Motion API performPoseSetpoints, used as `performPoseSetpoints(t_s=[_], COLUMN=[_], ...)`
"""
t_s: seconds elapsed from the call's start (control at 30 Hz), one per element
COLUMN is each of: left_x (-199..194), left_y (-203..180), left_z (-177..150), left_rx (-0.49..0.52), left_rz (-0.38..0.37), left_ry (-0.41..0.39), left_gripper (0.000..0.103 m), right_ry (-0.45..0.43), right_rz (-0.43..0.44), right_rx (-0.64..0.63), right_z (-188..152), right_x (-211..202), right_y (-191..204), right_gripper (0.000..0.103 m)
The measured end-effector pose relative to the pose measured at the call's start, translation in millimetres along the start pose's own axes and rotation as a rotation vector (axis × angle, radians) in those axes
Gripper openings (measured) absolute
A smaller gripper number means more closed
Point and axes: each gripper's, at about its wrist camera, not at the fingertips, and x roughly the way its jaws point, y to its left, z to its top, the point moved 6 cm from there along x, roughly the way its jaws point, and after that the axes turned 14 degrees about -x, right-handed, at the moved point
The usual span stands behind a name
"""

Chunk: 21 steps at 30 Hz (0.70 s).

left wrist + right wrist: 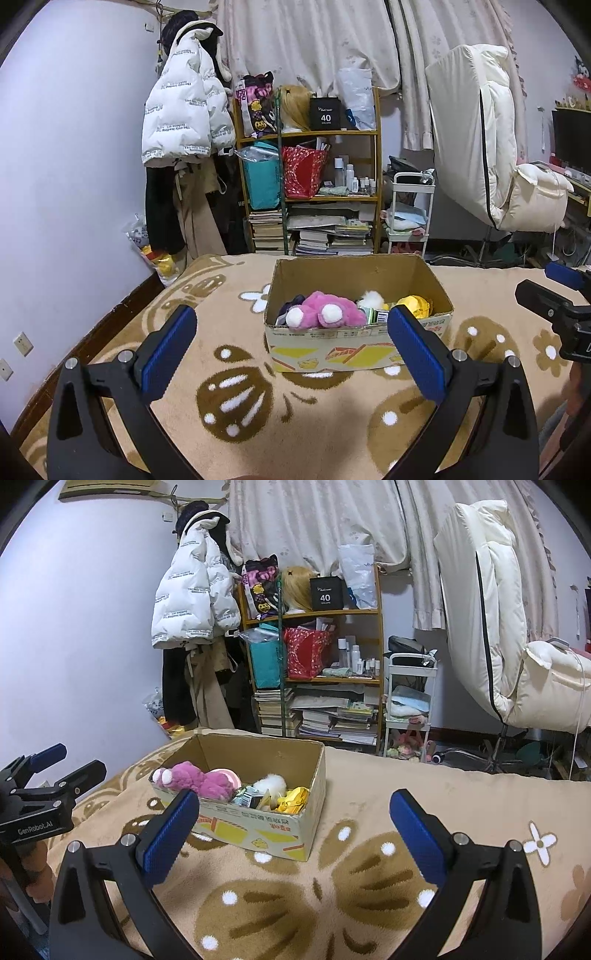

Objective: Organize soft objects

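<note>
Spread left gripper [291,339], pink plush [325,310] half-hidden in cardboard box [354,350]

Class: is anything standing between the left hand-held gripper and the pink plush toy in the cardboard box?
Only the near wall of the cardboard box. Bare blanket lies before the left hand-held gripper; the pink plush toy is reachable from above.

One cardboard box [354,343] holds one pink plush [325,312], one white fluffy toy [371,298], one yellow soft item [415,304], maybe one dark toy [290,304], and two claws: left claw [291,354], right claw [295,834].
</note>
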Motion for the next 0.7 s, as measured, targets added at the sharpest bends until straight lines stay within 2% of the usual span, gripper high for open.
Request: performPoseSetpoints(t_s=[0.43,0.7], left_x=[3.2,-2.0], left_y=[-3.7,-6.0], left_z=[-7.0,-6.0], left_rx=[0.008,0.022], left_rz=[-0.003,0.001], left_ry=[0.026,-0.005], left_gripper=[0.102,0.102], right_ry=[0.008,0.008], right_rz=[-0.016,-0.022], right_rx=[0.036,0.039], right_z=[-7.6,-8.4], right_x=[6.4,6.6], right_y=[3.2,4.1], right_gripper=[0.103,0.103])
